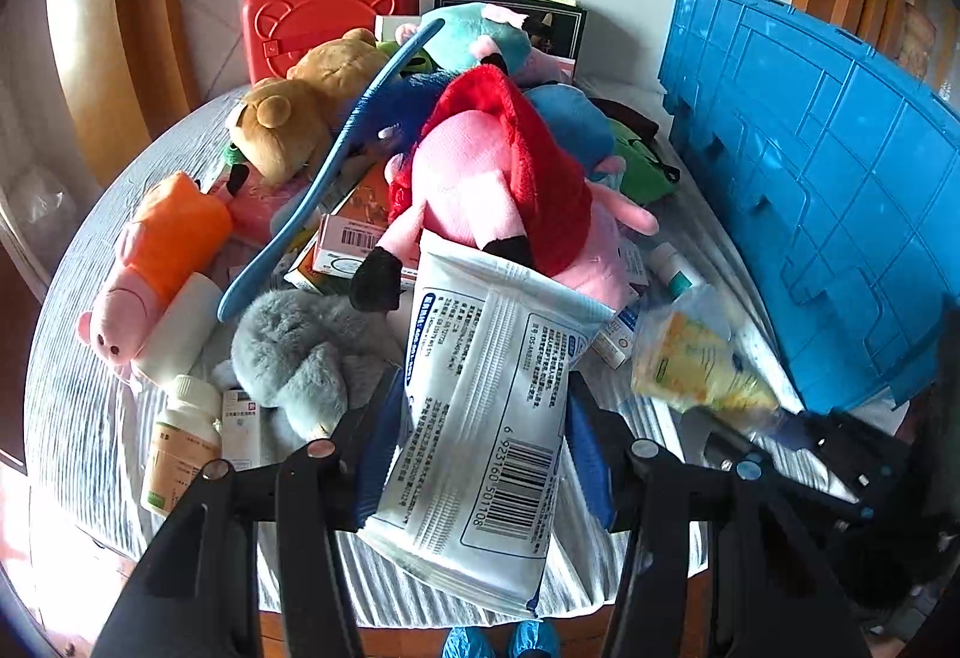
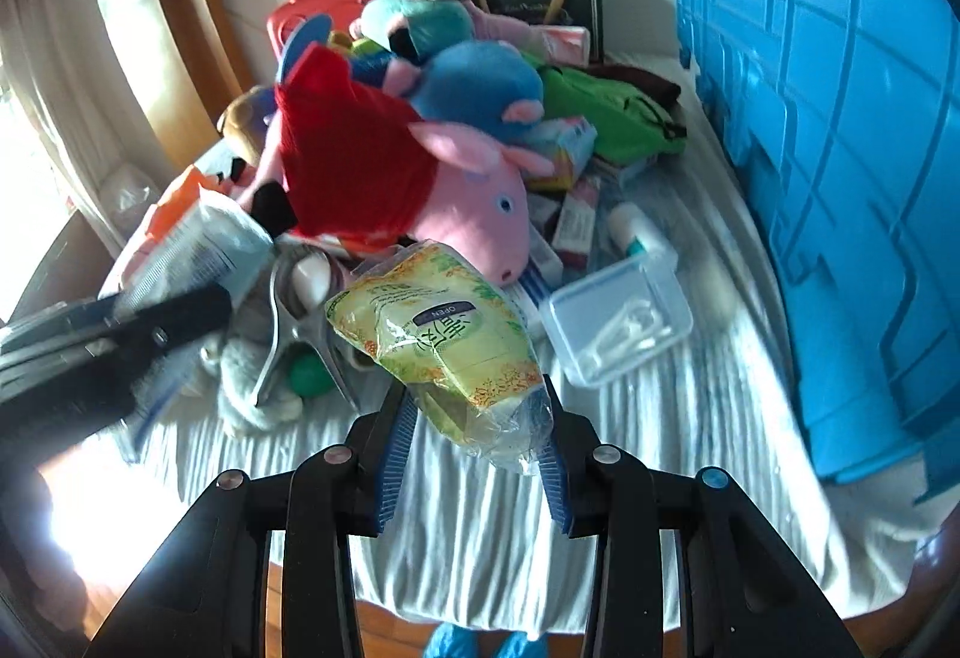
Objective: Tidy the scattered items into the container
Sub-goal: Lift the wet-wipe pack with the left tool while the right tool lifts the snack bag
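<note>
The white wipes pack (image 1: 486, 418), soft, light and slick, hangs over the table's (image 1: 78, 388) near edge clamped mid-body in my left claw (image 1: 480, 454), while my right claw (image 2: 474, 454) pinches the crinkly yellow-green pack (image 2: 438, 334) by its loose tail near the blue crate (image 2: 840, 148).

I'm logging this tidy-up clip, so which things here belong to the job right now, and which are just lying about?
In the job now:
- left gripper, shut on the white wipes pack
- right gripper, shut on the yellow-green wipes pack
- blue crate, the container

Lying about, waiting:
- pink pig plush in red dress
- grey plush
- clear lidded box
- red case
</note>
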Action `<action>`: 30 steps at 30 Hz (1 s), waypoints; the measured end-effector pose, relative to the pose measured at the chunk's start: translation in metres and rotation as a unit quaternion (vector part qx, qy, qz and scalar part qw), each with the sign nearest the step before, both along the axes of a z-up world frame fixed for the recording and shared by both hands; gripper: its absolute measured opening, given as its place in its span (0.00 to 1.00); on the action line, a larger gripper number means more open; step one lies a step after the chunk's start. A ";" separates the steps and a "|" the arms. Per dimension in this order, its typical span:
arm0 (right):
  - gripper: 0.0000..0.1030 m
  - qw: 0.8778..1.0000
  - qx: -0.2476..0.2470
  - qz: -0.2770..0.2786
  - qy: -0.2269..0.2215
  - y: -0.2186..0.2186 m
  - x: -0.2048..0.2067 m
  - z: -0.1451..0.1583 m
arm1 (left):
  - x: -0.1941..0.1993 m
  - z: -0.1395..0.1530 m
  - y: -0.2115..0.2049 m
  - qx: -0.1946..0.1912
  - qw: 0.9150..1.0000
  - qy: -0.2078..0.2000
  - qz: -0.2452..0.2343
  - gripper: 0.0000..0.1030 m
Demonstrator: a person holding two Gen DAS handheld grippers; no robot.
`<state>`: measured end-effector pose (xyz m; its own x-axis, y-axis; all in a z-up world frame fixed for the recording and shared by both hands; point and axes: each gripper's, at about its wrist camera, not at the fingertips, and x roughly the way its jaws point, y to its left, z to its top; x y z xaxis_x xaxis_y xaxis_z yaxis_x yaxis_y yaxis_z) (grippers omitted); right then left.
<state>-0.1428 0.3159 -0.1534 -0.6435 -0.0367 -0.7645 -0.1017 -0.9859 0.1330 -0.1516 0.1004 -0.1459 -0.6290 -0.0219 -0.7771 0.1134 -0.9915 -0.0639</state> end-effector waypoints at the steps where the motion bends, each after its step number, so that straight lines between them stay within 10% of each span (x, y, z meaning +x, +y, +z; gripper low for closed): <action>1: 0.36 1.000 0.002 0.001 0.005 -0.001 -0.001 0.005 | 0.000 0.002 0.000 0.001 1.000 0.001 0.000 0.50; 18: 0.36 0.989 0.079 -0.009 0.126 -0.017 0.001 0.141 | 0.001 0.080 0.011 0.004 0.995 0.092 -0.031 0.50; 30: 0.36 0.953 0.180 -0.103 0.222 0.072 0.030 0.276 | -0.045 0.205 0.108 -0.012 0.970 0.218 -0.107 0.50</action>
